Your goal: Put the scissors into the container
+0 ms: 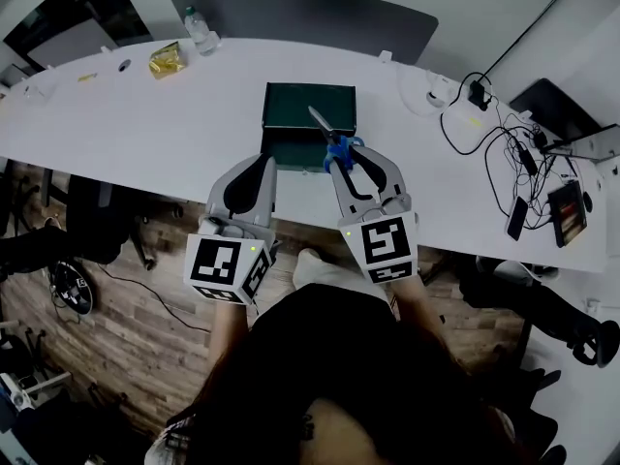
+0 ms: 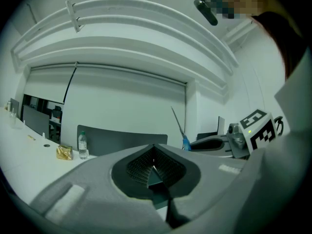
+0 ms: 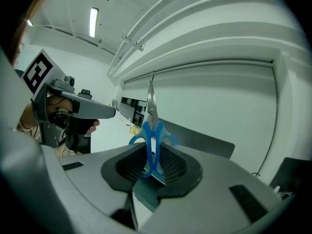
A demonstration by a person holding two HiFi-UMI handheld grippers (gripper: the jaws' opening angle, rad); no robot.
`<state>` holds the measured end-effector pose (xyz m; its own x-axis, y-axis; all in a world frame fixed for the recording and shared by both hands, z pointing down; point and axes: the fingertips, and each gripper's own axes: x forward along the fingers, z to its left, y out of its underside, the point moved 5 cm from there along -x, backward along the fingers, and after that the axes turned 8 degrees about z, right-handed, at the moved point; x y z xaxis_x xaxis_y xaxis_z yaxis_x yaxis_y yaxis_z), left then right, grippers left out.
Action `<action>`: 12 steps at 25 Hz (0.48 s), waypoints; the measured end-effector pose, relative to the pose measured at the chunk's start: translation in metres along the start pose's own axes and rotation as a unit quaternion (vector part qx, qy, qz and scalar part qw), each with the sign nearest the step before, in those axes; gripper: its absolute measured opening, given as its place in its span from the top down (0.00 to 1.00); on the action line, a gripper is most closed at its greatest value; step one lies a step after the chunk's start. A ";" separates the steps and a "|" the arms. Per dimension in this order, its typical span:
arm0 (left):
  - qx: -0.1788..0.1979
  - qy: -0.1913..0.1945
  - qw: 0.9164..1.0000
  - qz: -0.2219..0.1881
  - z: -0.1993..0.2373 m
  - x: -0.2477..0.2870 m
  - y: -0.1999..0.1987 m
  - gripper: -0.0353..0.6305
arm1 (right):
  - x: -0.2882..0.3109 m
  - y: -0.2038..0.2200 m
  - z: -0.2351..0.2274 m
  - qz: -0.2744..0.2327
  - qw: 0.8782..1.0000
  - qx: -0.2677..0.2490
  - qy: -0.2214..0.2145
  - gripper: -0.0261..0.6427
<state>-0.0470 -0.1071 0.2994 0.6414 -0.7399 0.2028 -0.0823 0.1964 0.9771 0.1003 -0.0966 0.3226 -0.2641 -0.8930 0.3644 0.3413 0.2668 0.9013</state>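
My right gripper [image 1: 351,158] is shut on blue-handled scissors [image 1: 334,141], pads pressed on the handles. The steel blades point away from me over the dark green container [image 1: 291,105], an open box at the white table's near edge. In the right gripper view the scissors [image 3: 152,130] stand upright between the pads [image 3: 124,167], blades up. My left gripper [image 1: 257,168] hangs just left of the container, shut with nothing in it; its pads [image 2: 141,165] meet at the tip. From the left gripper view the scissors [image 2: 180,128] and right gripper [image 2: 219,143] show at the right.
On the white table [image 1: 145,124] a water bottle [image 1: 201,32] and a gold packet [image 1: 166,59] lie at the far left. Cables, a phone [image 1: 516,218] and other devices crowd the right end. A grey chair back [image 1: 305,17] stands behind the table. I stand on wood flooring [image 1: 145,327].
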 end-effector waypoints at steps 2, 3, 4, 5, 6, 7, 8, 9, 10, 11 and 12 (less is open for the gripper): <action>-0.001 -0.003 1.000 0.001 0.003 0.006 0.001 0.93 | 0.007 0.003 -0.004 0.004 1.000 -0.005 -0.006 0.83; -0.001 -0.005 1.000 0.001 0.004 0.008 0.001 0.93 | 0.010 0.005 -0.006 0.007 1.000 -0.008 -0.008 0.83; -0.001 -0.007 1.000 0.002 0.005 0.011 0.001 0.93 | 0.014 0.007 -0.007 0.009 1.000 -0.011 -0.011 0.83; -0.001 -0.009 1.000 0.002 0.007 0.013 0.002 0.93 | 0.017 0.008 -0.009 0.012 1.000 -0.014 -0.013 0.83; -0.001 -0.012 1.000 0.002 0.008 0.015 0.002 0.93 | 0.020 0.010 -0.010 0.014 1.000 -0.018 -0.016 0.83; -0.001 -0.014 1.000 0.002 0.010 0.017 0.002 0.93 | 0.023 0.011 -0.011 0.016 0.999 -0.021 -0.019 0.83; -0.002 -0.016 1.000 0.002 0.012 0.018 0.002 0.93 | 0.026 0.012 -0.012 0.018 0.999 -0.024 -0.022 0.83; -0.002 -0.018 1.000 0.002 0.013 0.020 0.002 0.93 | 0.029 0.013 -0.014 0.020 0.999 -0.027 -0.024 0.83; -0.003 -0.020 1.000 0.001 0.014 0.021 0.002 0.93 | 0.032 0.015 -0.015 0.022 0.999 -0.030 -0.027 0.83; -0.004 -0.022 1.000 0.001 0.015 0.022 0.002 0.93 | 0.034 0.016 -0.016 0.024 0.999 -0.034 -0.030 0.83; -0.005 -0.023 1.000 0.000 0.017 0.023 0.003 0.93 | 0.037 0.018 -0.016 0.026 0.998 -0.038 -0.033 0.83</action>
<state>-0.0453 -0.1342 0.3076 0.6049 -0.7692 0.2059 -0.0749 0.2025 0.9764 0.1114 -0.1310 0.3483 -0.3025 -0.8525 0.4264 0.4222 0.2812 0.8618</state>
